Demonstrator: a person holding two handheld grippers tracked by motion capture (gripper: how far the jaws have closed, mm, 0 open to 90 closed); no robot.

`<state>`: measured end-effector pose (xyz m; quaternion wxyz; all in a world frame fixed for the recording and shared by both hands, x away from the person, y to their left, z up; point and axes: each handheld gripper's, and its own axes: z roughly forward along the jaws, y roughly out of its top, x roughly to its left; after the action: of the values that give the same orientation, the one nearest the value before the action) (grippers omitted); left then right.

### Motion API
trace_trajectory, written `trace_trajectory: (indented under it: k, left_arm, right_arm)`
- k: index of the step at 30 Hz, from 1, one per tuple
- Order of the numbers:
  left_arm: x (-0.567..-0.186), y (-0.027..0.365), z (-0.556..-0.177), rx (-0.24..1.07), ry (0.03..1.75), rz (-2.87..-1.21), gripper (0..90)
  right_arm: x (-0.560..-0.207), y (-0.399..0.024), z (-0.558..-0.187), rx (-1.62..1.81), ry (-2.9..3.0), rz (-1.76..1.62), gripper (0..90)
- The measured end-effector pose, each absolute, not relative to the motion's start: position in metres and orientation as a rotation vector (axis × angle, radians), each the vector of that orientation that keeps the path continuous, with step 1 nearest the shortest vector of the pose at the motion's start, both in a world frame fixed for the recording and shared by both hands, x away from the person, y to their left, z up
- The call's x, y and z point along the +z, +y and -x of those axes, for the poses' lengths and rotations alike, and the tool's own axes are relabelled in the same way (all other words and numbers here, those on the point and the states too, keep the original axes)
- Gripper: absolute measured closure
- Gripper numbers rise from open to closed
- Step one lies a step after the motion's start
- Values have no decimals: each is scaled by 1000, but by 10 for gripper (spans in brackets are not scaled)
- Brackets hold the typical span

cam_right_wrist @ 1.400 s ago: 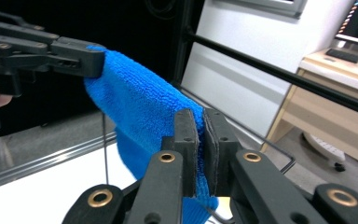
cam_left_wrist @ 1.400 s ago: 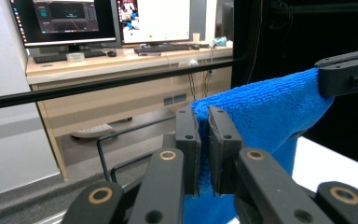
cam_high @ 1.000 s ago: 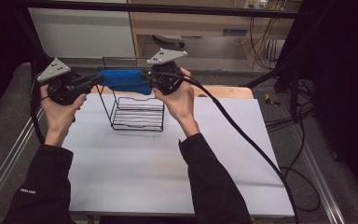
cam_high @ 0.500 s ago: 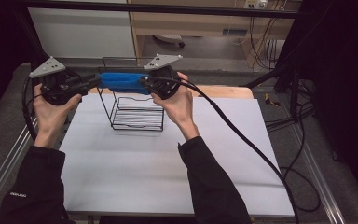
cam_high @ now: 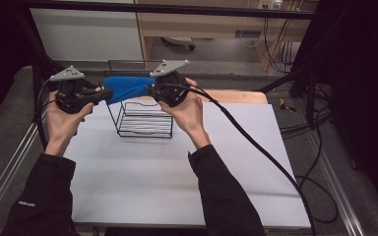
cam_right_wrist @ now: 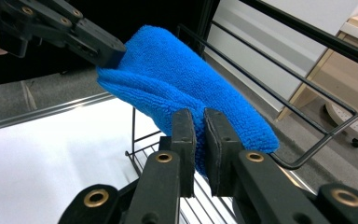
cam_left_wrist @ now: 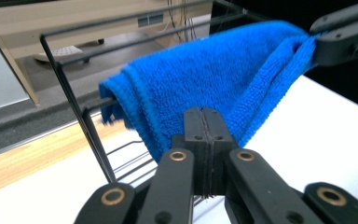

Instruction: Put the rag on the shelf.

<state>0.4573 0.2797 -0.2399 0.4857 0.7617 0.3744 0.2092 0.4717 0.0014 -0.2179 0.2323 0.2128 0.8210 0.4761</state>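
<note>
A blue terry cloth (cam_high: 128,87) hangs stretched between my two grippers, just over the top rails of a black wire rack (cam_high: 145,125). My left gripper (cam_high: 106,93) holds the cloth's left end. Its jaws have just been closing, and in the left gripper view the left gripper (cam_left_wrist: 203,122) is shut with the cloth (cam_left_wrist: 223,79) pinched at its tips. My right gripper (cam_high: 150,88) holds the right end. In the right gripper view the right gripper (cam_right_wrist: 199,122) clamps the cloth (cam_right_wrist: 177,74). I cannot tell whether the cloth rests on the rails.
The rack stands at the back middle of a white table (cam_high: 152,182), in front of a wooden strip (cam_high: 236,96). A thick black cable (cam_high: 256,147) trails from the right gripper across the table's right side. A dark frame bar (cam_high: 177,9) runs overhead at the back.
Both hands stay almost where they were. The cloth's left end is now drawn in narrower at the left gripper.
</note>
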Motion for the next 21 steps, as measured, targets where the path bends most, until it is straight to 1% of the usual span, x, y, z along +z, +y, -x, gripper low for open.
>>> trace_trajectory:
  k: [8, 15, 18, 20, 21]
  left_arm:
    - [-251, 276, -462, 531, 920, -1879, 900]
    - [-259, 273, -467, 549, 919, -1880, 900]
    - [-262, 272, -468, 552, 919, -1887, 900]
    - [-264, 271, -469, 558, 919, -1889, 900]
    - [-265, 271, -470, 559, 920, -1891, 900]
  right_arm:
    - [-221, 4, -473, 1291, 2281, -587, 811]
    - [-218, 2, -471, 1342, 2266, -579, 679]
    - [-216, 2, -470, 1378, 2256, -584, 662]
    - [-216, 2, -470, 1384, 2254, -589, 680]
    - [-217, 2, -471, 1383, 2261, -596, 714]
